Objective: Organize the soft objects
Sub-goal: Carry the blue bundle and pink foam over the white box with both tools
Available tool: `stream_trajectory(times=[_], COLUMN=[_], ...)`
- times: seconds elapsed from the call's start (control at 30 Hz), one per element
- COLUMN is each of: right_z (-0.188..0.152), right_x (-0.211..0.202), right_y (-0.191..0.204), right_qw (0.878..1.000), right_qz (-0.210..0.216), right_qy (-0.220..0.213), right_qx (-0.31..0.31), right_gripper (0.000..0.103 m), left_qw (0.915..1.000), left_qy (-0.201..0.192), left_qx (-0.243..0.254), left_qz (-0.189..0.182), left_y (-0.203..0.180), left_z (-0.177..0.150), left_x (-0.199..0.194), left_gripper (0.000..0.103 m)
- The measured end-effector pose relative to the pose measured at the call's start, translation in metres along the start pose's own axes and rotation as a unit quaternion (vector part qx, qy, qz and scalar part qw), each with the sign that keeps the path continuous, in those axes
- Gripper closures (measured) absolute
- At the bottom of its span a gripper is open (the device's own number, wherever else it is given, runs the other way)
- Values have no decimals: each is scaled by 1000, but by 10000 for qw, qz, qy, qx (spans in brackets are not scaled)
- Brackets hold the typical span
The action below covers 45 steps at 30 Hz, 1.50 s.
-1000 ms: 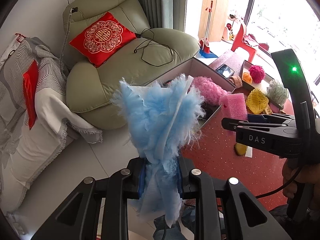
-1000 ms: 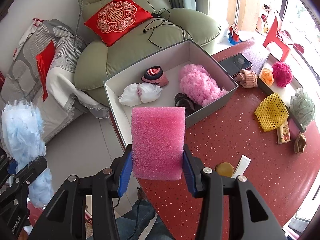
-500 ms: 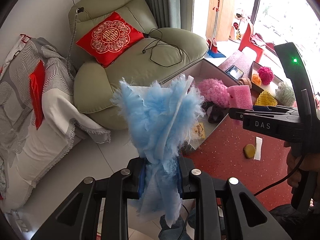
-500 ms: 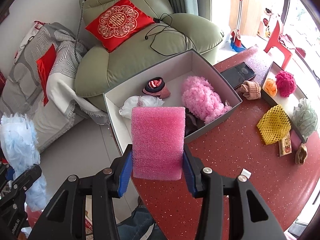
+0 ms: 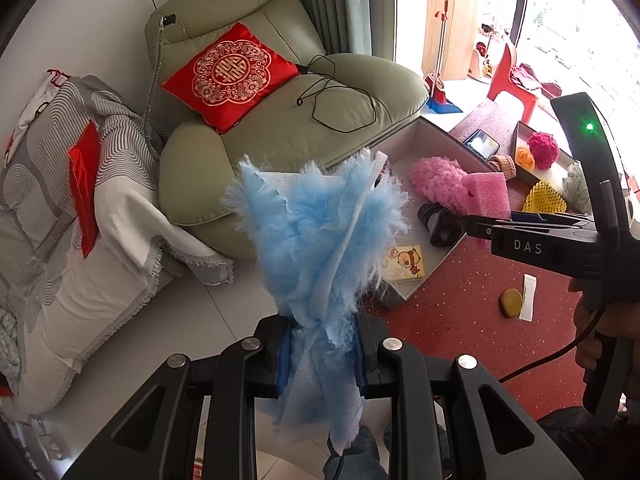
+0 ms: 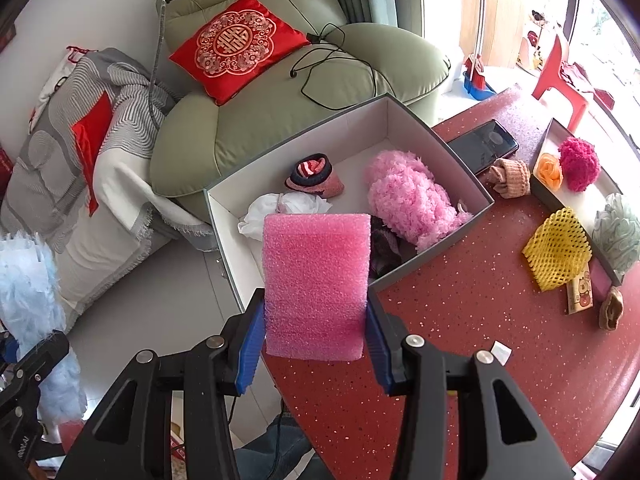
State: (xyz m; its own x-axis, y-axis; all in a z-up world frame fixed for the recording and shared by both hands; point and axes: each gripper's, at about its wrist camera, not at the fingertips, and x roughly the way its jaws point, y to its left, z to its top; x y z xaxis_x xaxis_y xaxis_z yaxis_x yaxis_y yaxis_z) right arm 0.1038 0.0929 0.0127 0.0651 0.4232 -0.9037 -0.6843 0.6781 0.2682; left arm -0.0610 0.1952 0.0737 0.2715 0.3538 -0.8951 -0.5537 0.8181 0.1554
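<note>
Pink foam block (image 6: 316, 286) upright, clamped in my right tongs (image 6: 316, 344) | grey box (image 6: 460, 216) just ahead and below, nearer these than my left tongs (image 5: 320, 360), which pinch blue fluffy cloth (image 5: 320, 236) short of its corner.

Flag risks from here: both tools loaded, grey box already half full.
1. The blue fluffy cloth fills the left view and hides part of the grey box, so a drop by the left tool may miss.
2. The box overhangs the red table; a push could tip it.
3. The pink foam block in the right tool could hit the near wall.
</note>
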Motion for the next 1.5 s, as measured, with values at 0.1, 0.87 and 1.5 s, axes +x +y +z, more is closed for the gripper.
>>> stream_trajectory(times=[0.1,0.87,1.5], right_z=[-1,-15,16], right_x=[2,-34,-12], right_y=[-3,-79,-63], right_qw=[10000,9931,9823], right_qz=[1,-164,-513], right_qy=[17,-433,-390], right_qx=[39,1078,1759], right_gripper=[54,54,54], left_qw=[10000,9988,9876], left_qy=[30,301,749], left_qx=[27,249,1213], left_qz=[16,-293,-662], left_y=[-2,-32,-45], left_z=[-1,15,88], left_x=[1,28,134], left_gripper=[78,78,78])
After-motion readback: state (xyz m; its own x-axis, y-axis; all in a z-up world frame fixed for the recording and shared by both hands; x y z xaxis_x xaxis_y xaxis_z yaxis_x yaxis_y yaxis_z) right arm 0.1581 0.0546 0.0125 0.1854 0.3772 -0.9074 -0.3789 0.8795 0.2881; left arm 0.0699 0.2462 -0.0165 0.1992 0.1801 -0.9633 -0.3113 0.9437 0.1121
